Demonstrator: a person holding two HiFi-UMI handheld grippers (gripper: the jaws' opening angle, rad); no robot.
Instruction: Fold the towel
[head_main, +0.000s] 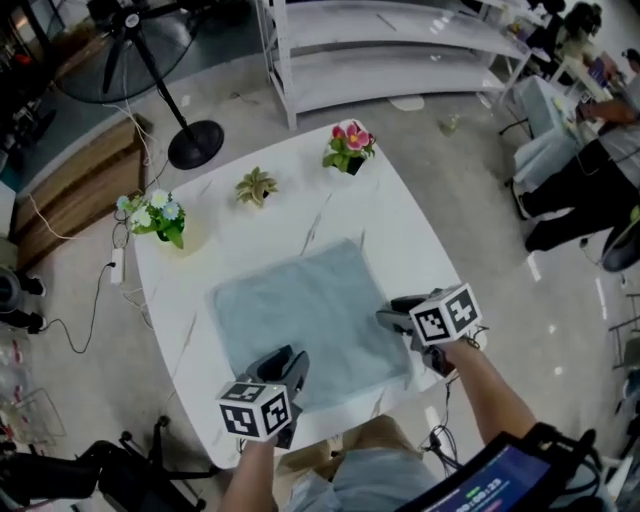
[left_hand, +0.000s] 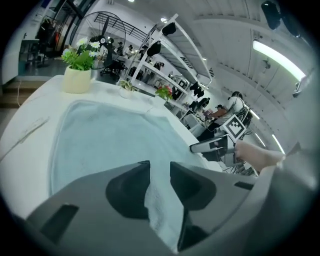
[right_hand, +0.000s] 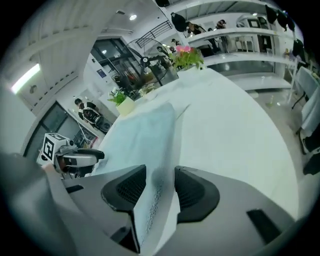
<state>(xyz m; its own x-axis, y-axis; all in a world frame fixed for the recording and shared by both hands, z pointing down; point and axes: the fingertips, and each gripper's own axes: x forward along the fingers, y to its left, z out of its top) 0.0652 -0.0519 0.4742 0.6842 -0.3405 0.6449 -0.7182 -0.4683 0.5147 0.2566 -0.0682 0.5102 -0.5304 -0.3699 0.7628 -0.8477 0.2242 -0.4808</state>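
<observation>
While the towel (head_main: 305, 320) lies flat by the table's (head_main: 400, 220) near edge, the left gripper (head_main: 285, 362) and right gripper (head_main: 392, 312) slant down, jaws apart astride its near corners.

An open lab or workshop hall: white shelving racks (head_main: 400, 60), standing fan (head_main: 122, 45), seated person (head_main: 582, 190).

Head camera high above; two gripper cameras low at the desk's (head_main: 400, 220) near edge.
The head view looks steeply down on the whole desk. Each gripper view sits close over the towel (head_main: 300, 320), facing along its own jaws toward the far edge. All three share the towel; the left gripper view also catches the right gripper (left_hand: 196, 147), the right gripper view the left gripper (right_hand: 95, 156).
</observation>
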